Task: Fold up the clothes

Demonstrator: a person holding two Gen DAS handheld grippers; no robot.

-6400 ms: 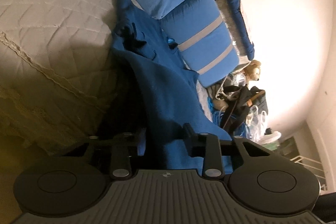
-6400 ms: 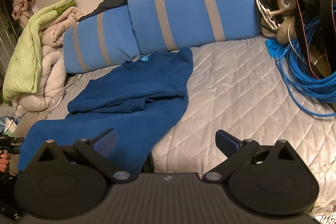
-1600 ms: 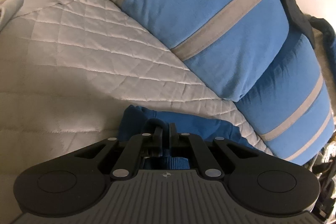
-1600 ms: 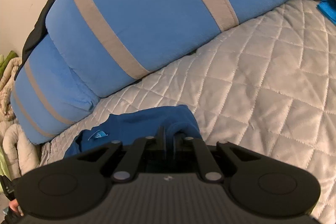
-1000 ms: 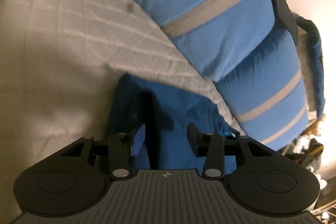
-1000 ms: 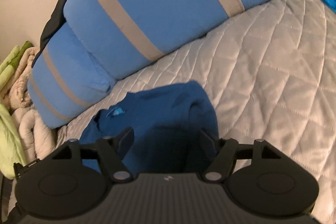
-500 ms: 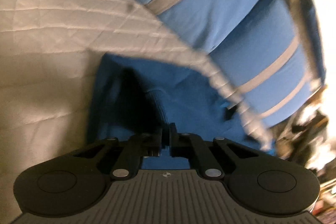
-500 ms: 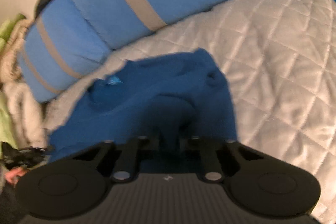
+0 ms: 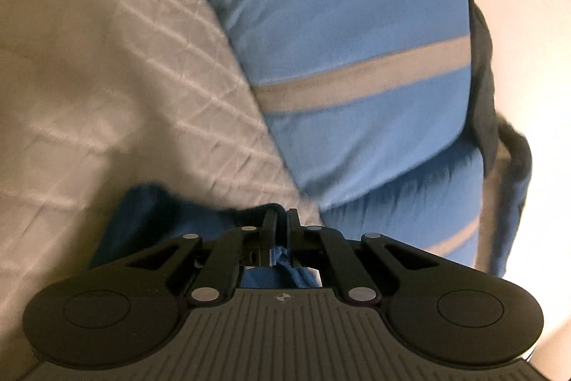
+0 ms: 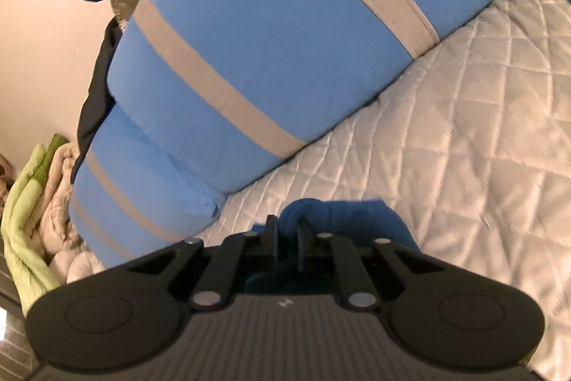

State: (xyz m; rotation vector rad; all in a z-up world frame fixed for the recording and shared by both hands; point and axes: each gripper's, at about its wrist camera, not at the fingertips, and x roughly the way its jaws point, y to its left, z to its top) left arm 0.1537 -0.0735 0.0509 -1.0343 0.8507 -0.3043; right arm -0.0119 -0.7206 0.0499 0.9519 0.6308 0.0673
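Right wrist: right gripper [image 10: 286,228] pinches bunched, soft blue garment [image 10: 342,215] over quilted bedspread [image 10: 464,138].

One dark blue garment [image 9: 150,220] lies on the one quilted bed [image 9: 89,77]. Two light blue bolster pillows with grey stripes [image 10: 285,34] line the bed's far edge. One heap of green and beige bedding [image 10: 32,202] sits at the bed's left end.
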